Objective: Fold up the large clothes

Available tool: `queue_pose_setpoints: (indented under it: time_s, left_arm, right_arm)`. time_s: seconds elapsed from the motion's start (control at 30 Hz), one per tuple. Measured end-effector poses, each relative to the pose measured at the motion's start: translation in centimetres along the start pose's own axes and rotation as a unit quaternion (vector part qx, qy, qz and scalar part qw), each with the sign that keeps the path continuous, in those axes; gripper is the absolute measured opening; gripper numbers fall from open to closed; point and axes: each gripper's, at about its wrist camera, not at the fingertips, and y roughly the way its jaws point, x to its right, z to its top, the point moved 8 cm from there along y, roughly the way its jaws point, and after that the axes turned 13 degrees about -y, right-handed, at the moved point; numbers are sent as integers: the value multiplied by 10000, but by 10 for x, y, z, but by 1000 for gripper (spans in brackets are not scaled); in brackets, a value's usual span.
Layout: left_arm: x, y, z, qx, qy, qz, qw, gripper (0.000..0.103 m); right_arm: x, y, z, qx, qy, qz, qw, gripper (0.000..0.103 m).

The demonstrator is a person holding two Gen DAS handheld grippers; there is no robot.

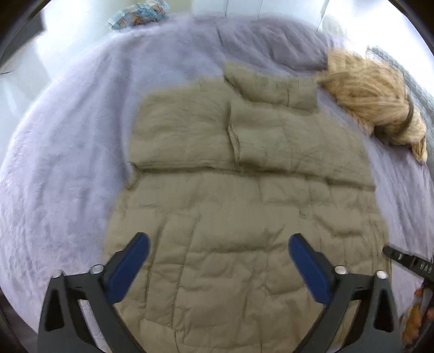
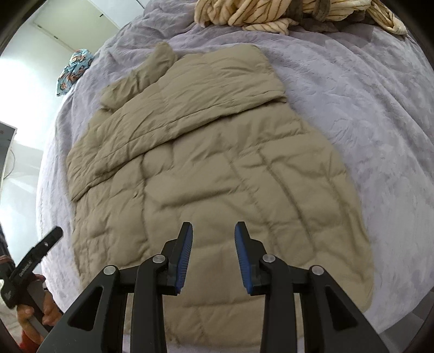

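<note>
Both sets of jaws hang empty above the quilted tan jacket [image 1: 244, 217]: the left gripper [image 1: 218, 248] has its blue pads spread wide, and the right gripper [image 2: 214, 235] stands partly apart with nothing between its fingers. Beyond and beneath the jaws, the jacket lies flat on the lavender bedspread [image 1: 67, 141], its far portion folded over with a sleeve on top. Farther past it sits a cream striped garment [image 2: 271, 13].

a bed with a fuzzy lavender cover [image 1: 67, 141] carries everything. directly beneath and ahead of the left gripper [image 1: 218, 244] lies a tan quilted jacket [image 1: 230, 217], partly folded. farther ahead to its right sits a cream striped garment [image 1: 371, 97]; far ahead-left, a blue patterned cloth [image 1: 135, 13].
</note>
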Motion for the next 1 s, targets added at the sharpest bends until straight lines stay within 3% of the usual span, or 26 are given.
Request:
queue_pose_setpoints:
  time_s: [0.2, 0.33, 0.53, 0.63, 0.73, 1.0]
  left_arm:
    - [-12, -17, -9, -113, 3, 74, 9999, 102]
    - [-22, -29, -10, -44, -123, 143, 9998, 102]
    - [-31, -35, -16, -238, -135, 204, 9994, 102]
    - [-33, -37, -22, -310, -106, 219, 9992, 102]
    - [-36, -37, -31, -402, -29, 303, 9987, 102]
    - [-59, -37, -50, -636, -134, 517, 9965, 102]
  right_arm:
    - [-20, -8, -9, -75, -69, 62, 9999, 36]
    - [-30, -19, -11, -13, -150, 88, 9998, 55]
    - [-35, -29, -17, -22, -165, 103, 9998, 60]
    - [-32, -31, -22, -50, -97, 168, 9998, 66]
    - [-27, -33, -26, -71, 19, 235, 9997, 79]
    - [-6, -33, -44, -163, 551, 431, 9974, 79]
